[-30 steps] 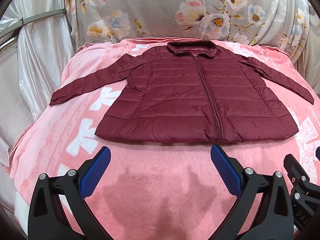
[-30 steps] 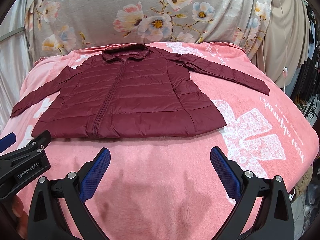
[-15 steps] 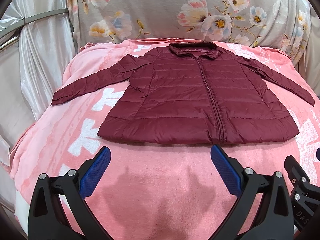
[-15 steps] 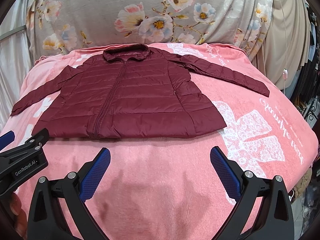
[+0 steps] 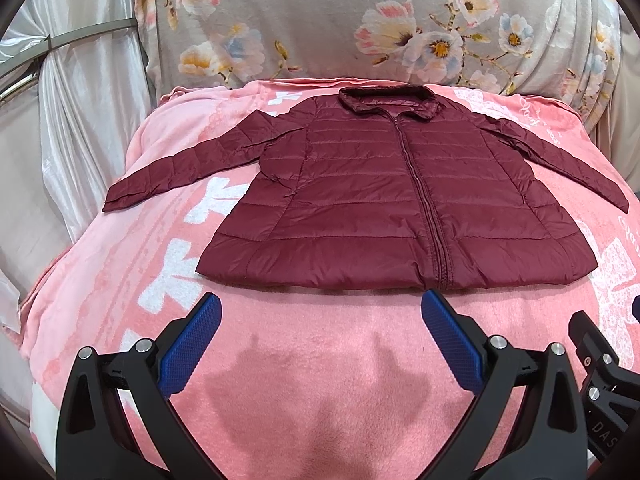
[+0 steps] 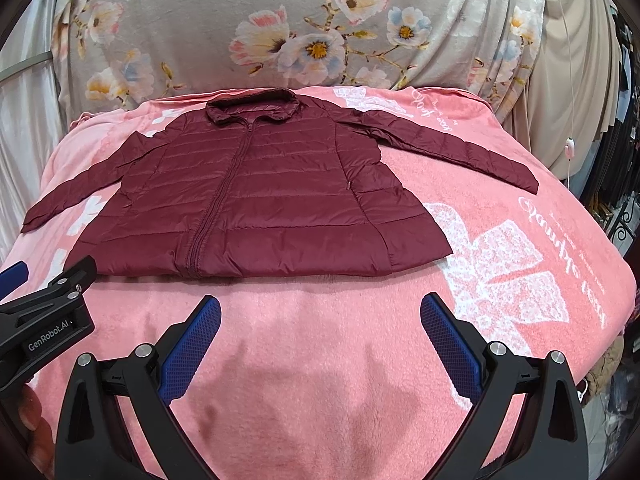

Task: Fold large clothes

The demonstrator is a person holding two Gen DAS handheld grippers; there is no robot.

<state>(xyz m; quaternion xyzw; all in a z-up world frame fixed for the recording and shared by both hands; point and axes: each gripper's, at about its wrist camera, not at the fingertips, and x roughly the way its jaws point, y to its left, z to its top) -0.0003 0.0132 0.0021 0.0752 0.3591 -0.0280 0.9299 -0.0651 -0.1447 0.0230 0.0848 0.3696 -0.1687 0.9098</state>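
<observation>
I'm hovering both the left gripper (image 5: 320,304) and right gripper (image 6: 320,304) with fingers spread wide, empty, before the quilted maroon jacket (image 5: 400,204) lying flat on the fuzzy pink blanket (image 6: 328,320).

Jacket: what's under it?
The jacket lies flat, zipped, on a pink blanket with white print. Blanket shows all around it, and both sleeves rest on it too. What the blanket covers, and anything directly beneath the jacket body, is hidden.
</observation>
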